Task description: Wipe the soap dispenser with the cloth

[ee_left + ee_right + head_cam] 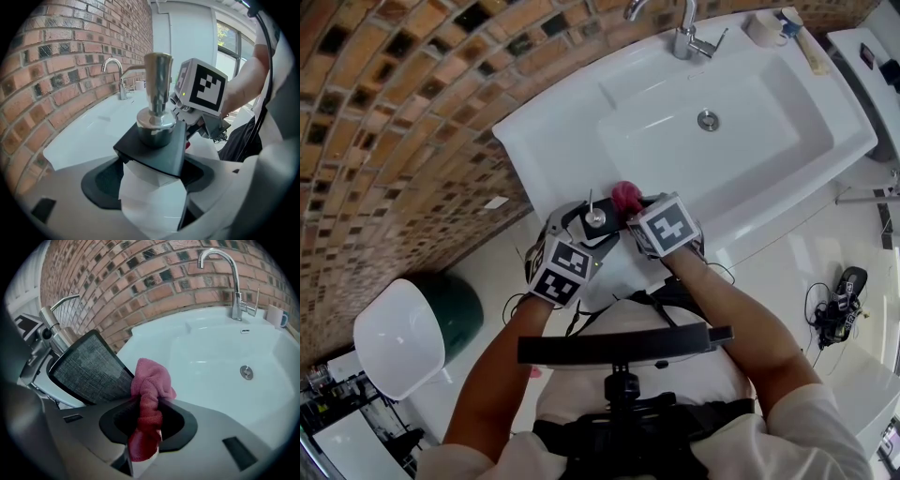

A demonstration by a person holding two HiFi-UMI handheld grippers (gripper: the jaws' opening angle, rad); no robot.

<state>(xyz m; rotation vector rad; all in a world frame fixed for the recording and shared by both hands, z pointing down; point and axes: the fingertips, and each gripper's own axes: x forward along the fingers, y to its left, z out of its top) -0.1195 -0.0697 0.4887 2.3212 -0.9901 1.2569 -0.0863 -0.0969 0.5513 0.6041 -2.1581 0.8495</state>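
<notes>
Left gripper (151, 197): jaws set wide and clamped on the soap dispenser (154, 145), held upright over the near rim of the sink (750, 141). Right gripper (146, 430): jaws pinched on the pink cloth (151, 383), whose bunched end touches the dispenser's side. Beyond them: basin, then faucet (684, 33) against the brick wall (403, 103).

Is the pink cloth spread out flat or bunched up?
Bunched up. The cloth is a crumpled wad pinched between the jaws of the right gripper, its folds bulging out above them.
</notes>
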